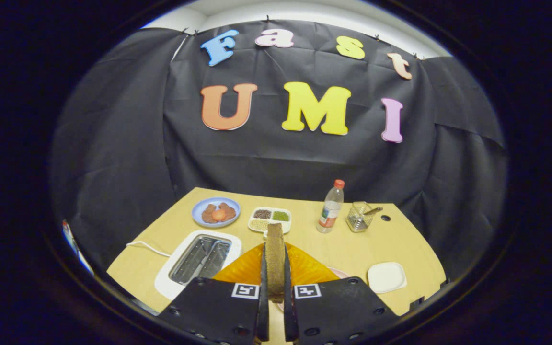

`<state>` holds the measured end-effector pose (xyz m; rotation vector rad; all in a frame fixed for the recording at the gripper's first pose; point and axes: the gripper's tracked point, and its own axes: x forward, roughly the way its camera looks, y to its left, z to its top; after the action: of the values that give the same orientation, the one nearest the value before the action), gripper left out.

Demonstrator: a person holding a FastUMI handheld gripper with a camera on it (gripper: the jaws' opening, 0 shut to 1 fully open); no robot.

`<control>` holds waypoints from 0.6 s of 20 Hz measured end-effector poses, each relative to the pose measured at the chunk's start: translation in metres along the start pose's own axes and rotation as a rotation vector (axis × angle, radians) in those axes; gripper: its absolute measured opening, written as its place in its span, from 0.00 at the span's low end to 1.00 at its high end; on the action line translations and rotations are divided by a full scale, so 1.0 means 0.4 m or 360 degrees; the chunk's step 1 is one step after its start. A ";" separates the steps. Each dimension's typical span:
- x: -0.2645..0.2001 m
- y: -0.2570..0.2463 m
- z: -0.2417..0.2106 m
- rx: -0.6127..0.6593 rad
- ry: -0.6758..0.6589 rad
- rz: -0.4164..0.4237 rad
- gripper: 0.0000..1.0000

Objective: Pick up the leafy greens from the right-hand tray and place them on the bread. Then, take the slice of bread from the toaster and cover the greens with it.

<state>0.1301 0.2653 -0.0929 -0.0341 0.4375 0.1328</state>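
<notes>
The tool (pixel 276 287) is closed on a brown slice of bread (pixel 275 256), held on edge between both fingers above the orange ribbed plate (pixel 304 268), just right of the empty white toaster (pixel 199 258), probably to lay it flat there.

No text could be read. The bottle (pixel 330 209) at the far right of the tabletop (pixel 343 247) carried a red-and-white label, too small to make out. Two square black-and-white coded markers (pixel 246 290) sat on the gripper (pixel 276 314), one on each side of the jaws; they bore patterns, not words.
</notes>
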 end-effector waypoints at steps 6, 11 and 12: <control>0.097 -0.083 -0.176 0.0130 0.0143 -0.0044 0.12; 0.152 -0.124 -0.268 0.0326 0.0245 0.0031 0.12; 0.161 -0.135 -0.275 0.0349 0.0235 0.0041 0.12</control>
<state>0.1490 0.2129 -0.2197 0.1780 0.5981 0.1073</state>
